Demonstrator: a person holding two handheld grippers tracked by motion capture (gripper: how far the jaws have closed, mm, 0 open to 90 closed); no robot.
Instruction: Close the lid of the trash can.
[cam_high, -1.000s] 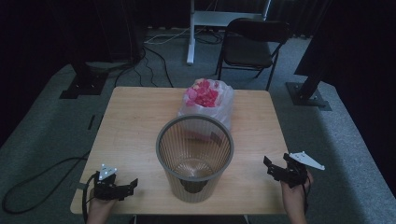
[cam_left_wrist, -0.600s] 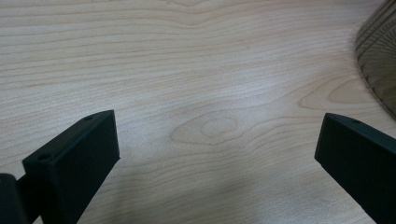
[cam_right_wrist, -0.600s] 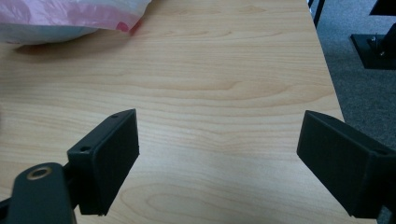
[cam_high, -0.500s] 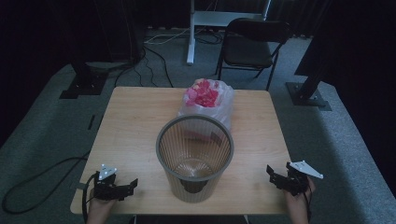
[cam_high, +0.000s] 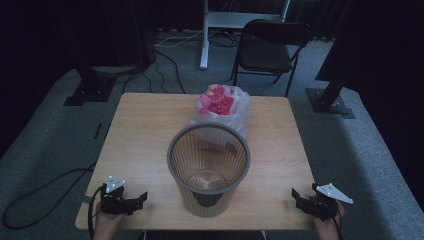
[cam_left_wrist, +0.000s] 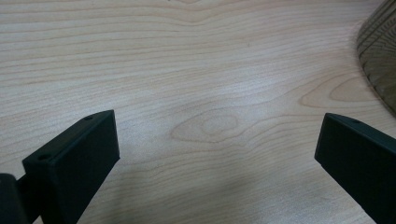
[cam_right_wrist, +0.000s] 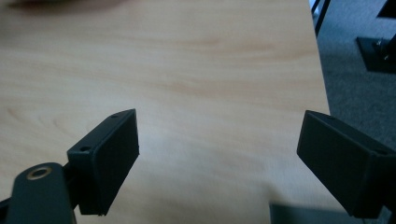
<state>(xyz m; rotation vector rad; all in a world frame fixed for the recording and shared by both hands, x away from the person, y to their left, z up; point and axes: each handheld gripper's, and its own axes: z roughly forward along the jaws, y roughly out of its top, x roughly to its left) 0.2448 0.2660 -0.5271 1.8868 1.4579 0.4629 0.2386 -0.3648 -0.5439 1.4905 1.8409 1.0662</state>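
At near edge of table (cam_high: 150, 130), high view: left gripper (cam_high: 131, 201) at near-left corner, right gripper (cam_high: 303, 200) at near-right corner, each held in a hand, neither touching anything. Wastebasket (cam_high: 208, 170), grey, ribbed, upright, open mouth up, stands between them, centre-near; roughly equidistant, left gripper perhaps a shade closer. Plastic bag (cam_high: 222, 112) w/ pink-red contents sits just behind basket, touching or nearly so, can't tell which; its lower part is hidden by basket rim. Bag lies forward & inward from both grippers, basket in the way. Judgement: any reach for bag must go round or over basket. Folding chair (cam_high: 270, 50) & stand bases on floor beyond table.

Left gripper view: jaws wide apart, nothing between but bare wood grain. Wastebasket wall (cam_left_wrist: 380, 51) cut off at upper-right edge, so basket lies to the right & ahead of jaws.

Right gripper view: jaws wide apart, empty, over bare table (cam_right_wrist: 187, 70). Table's edge & carpet at right. A dark blurred smear at top-left, too soft to identify. Pic is slightly blurred.
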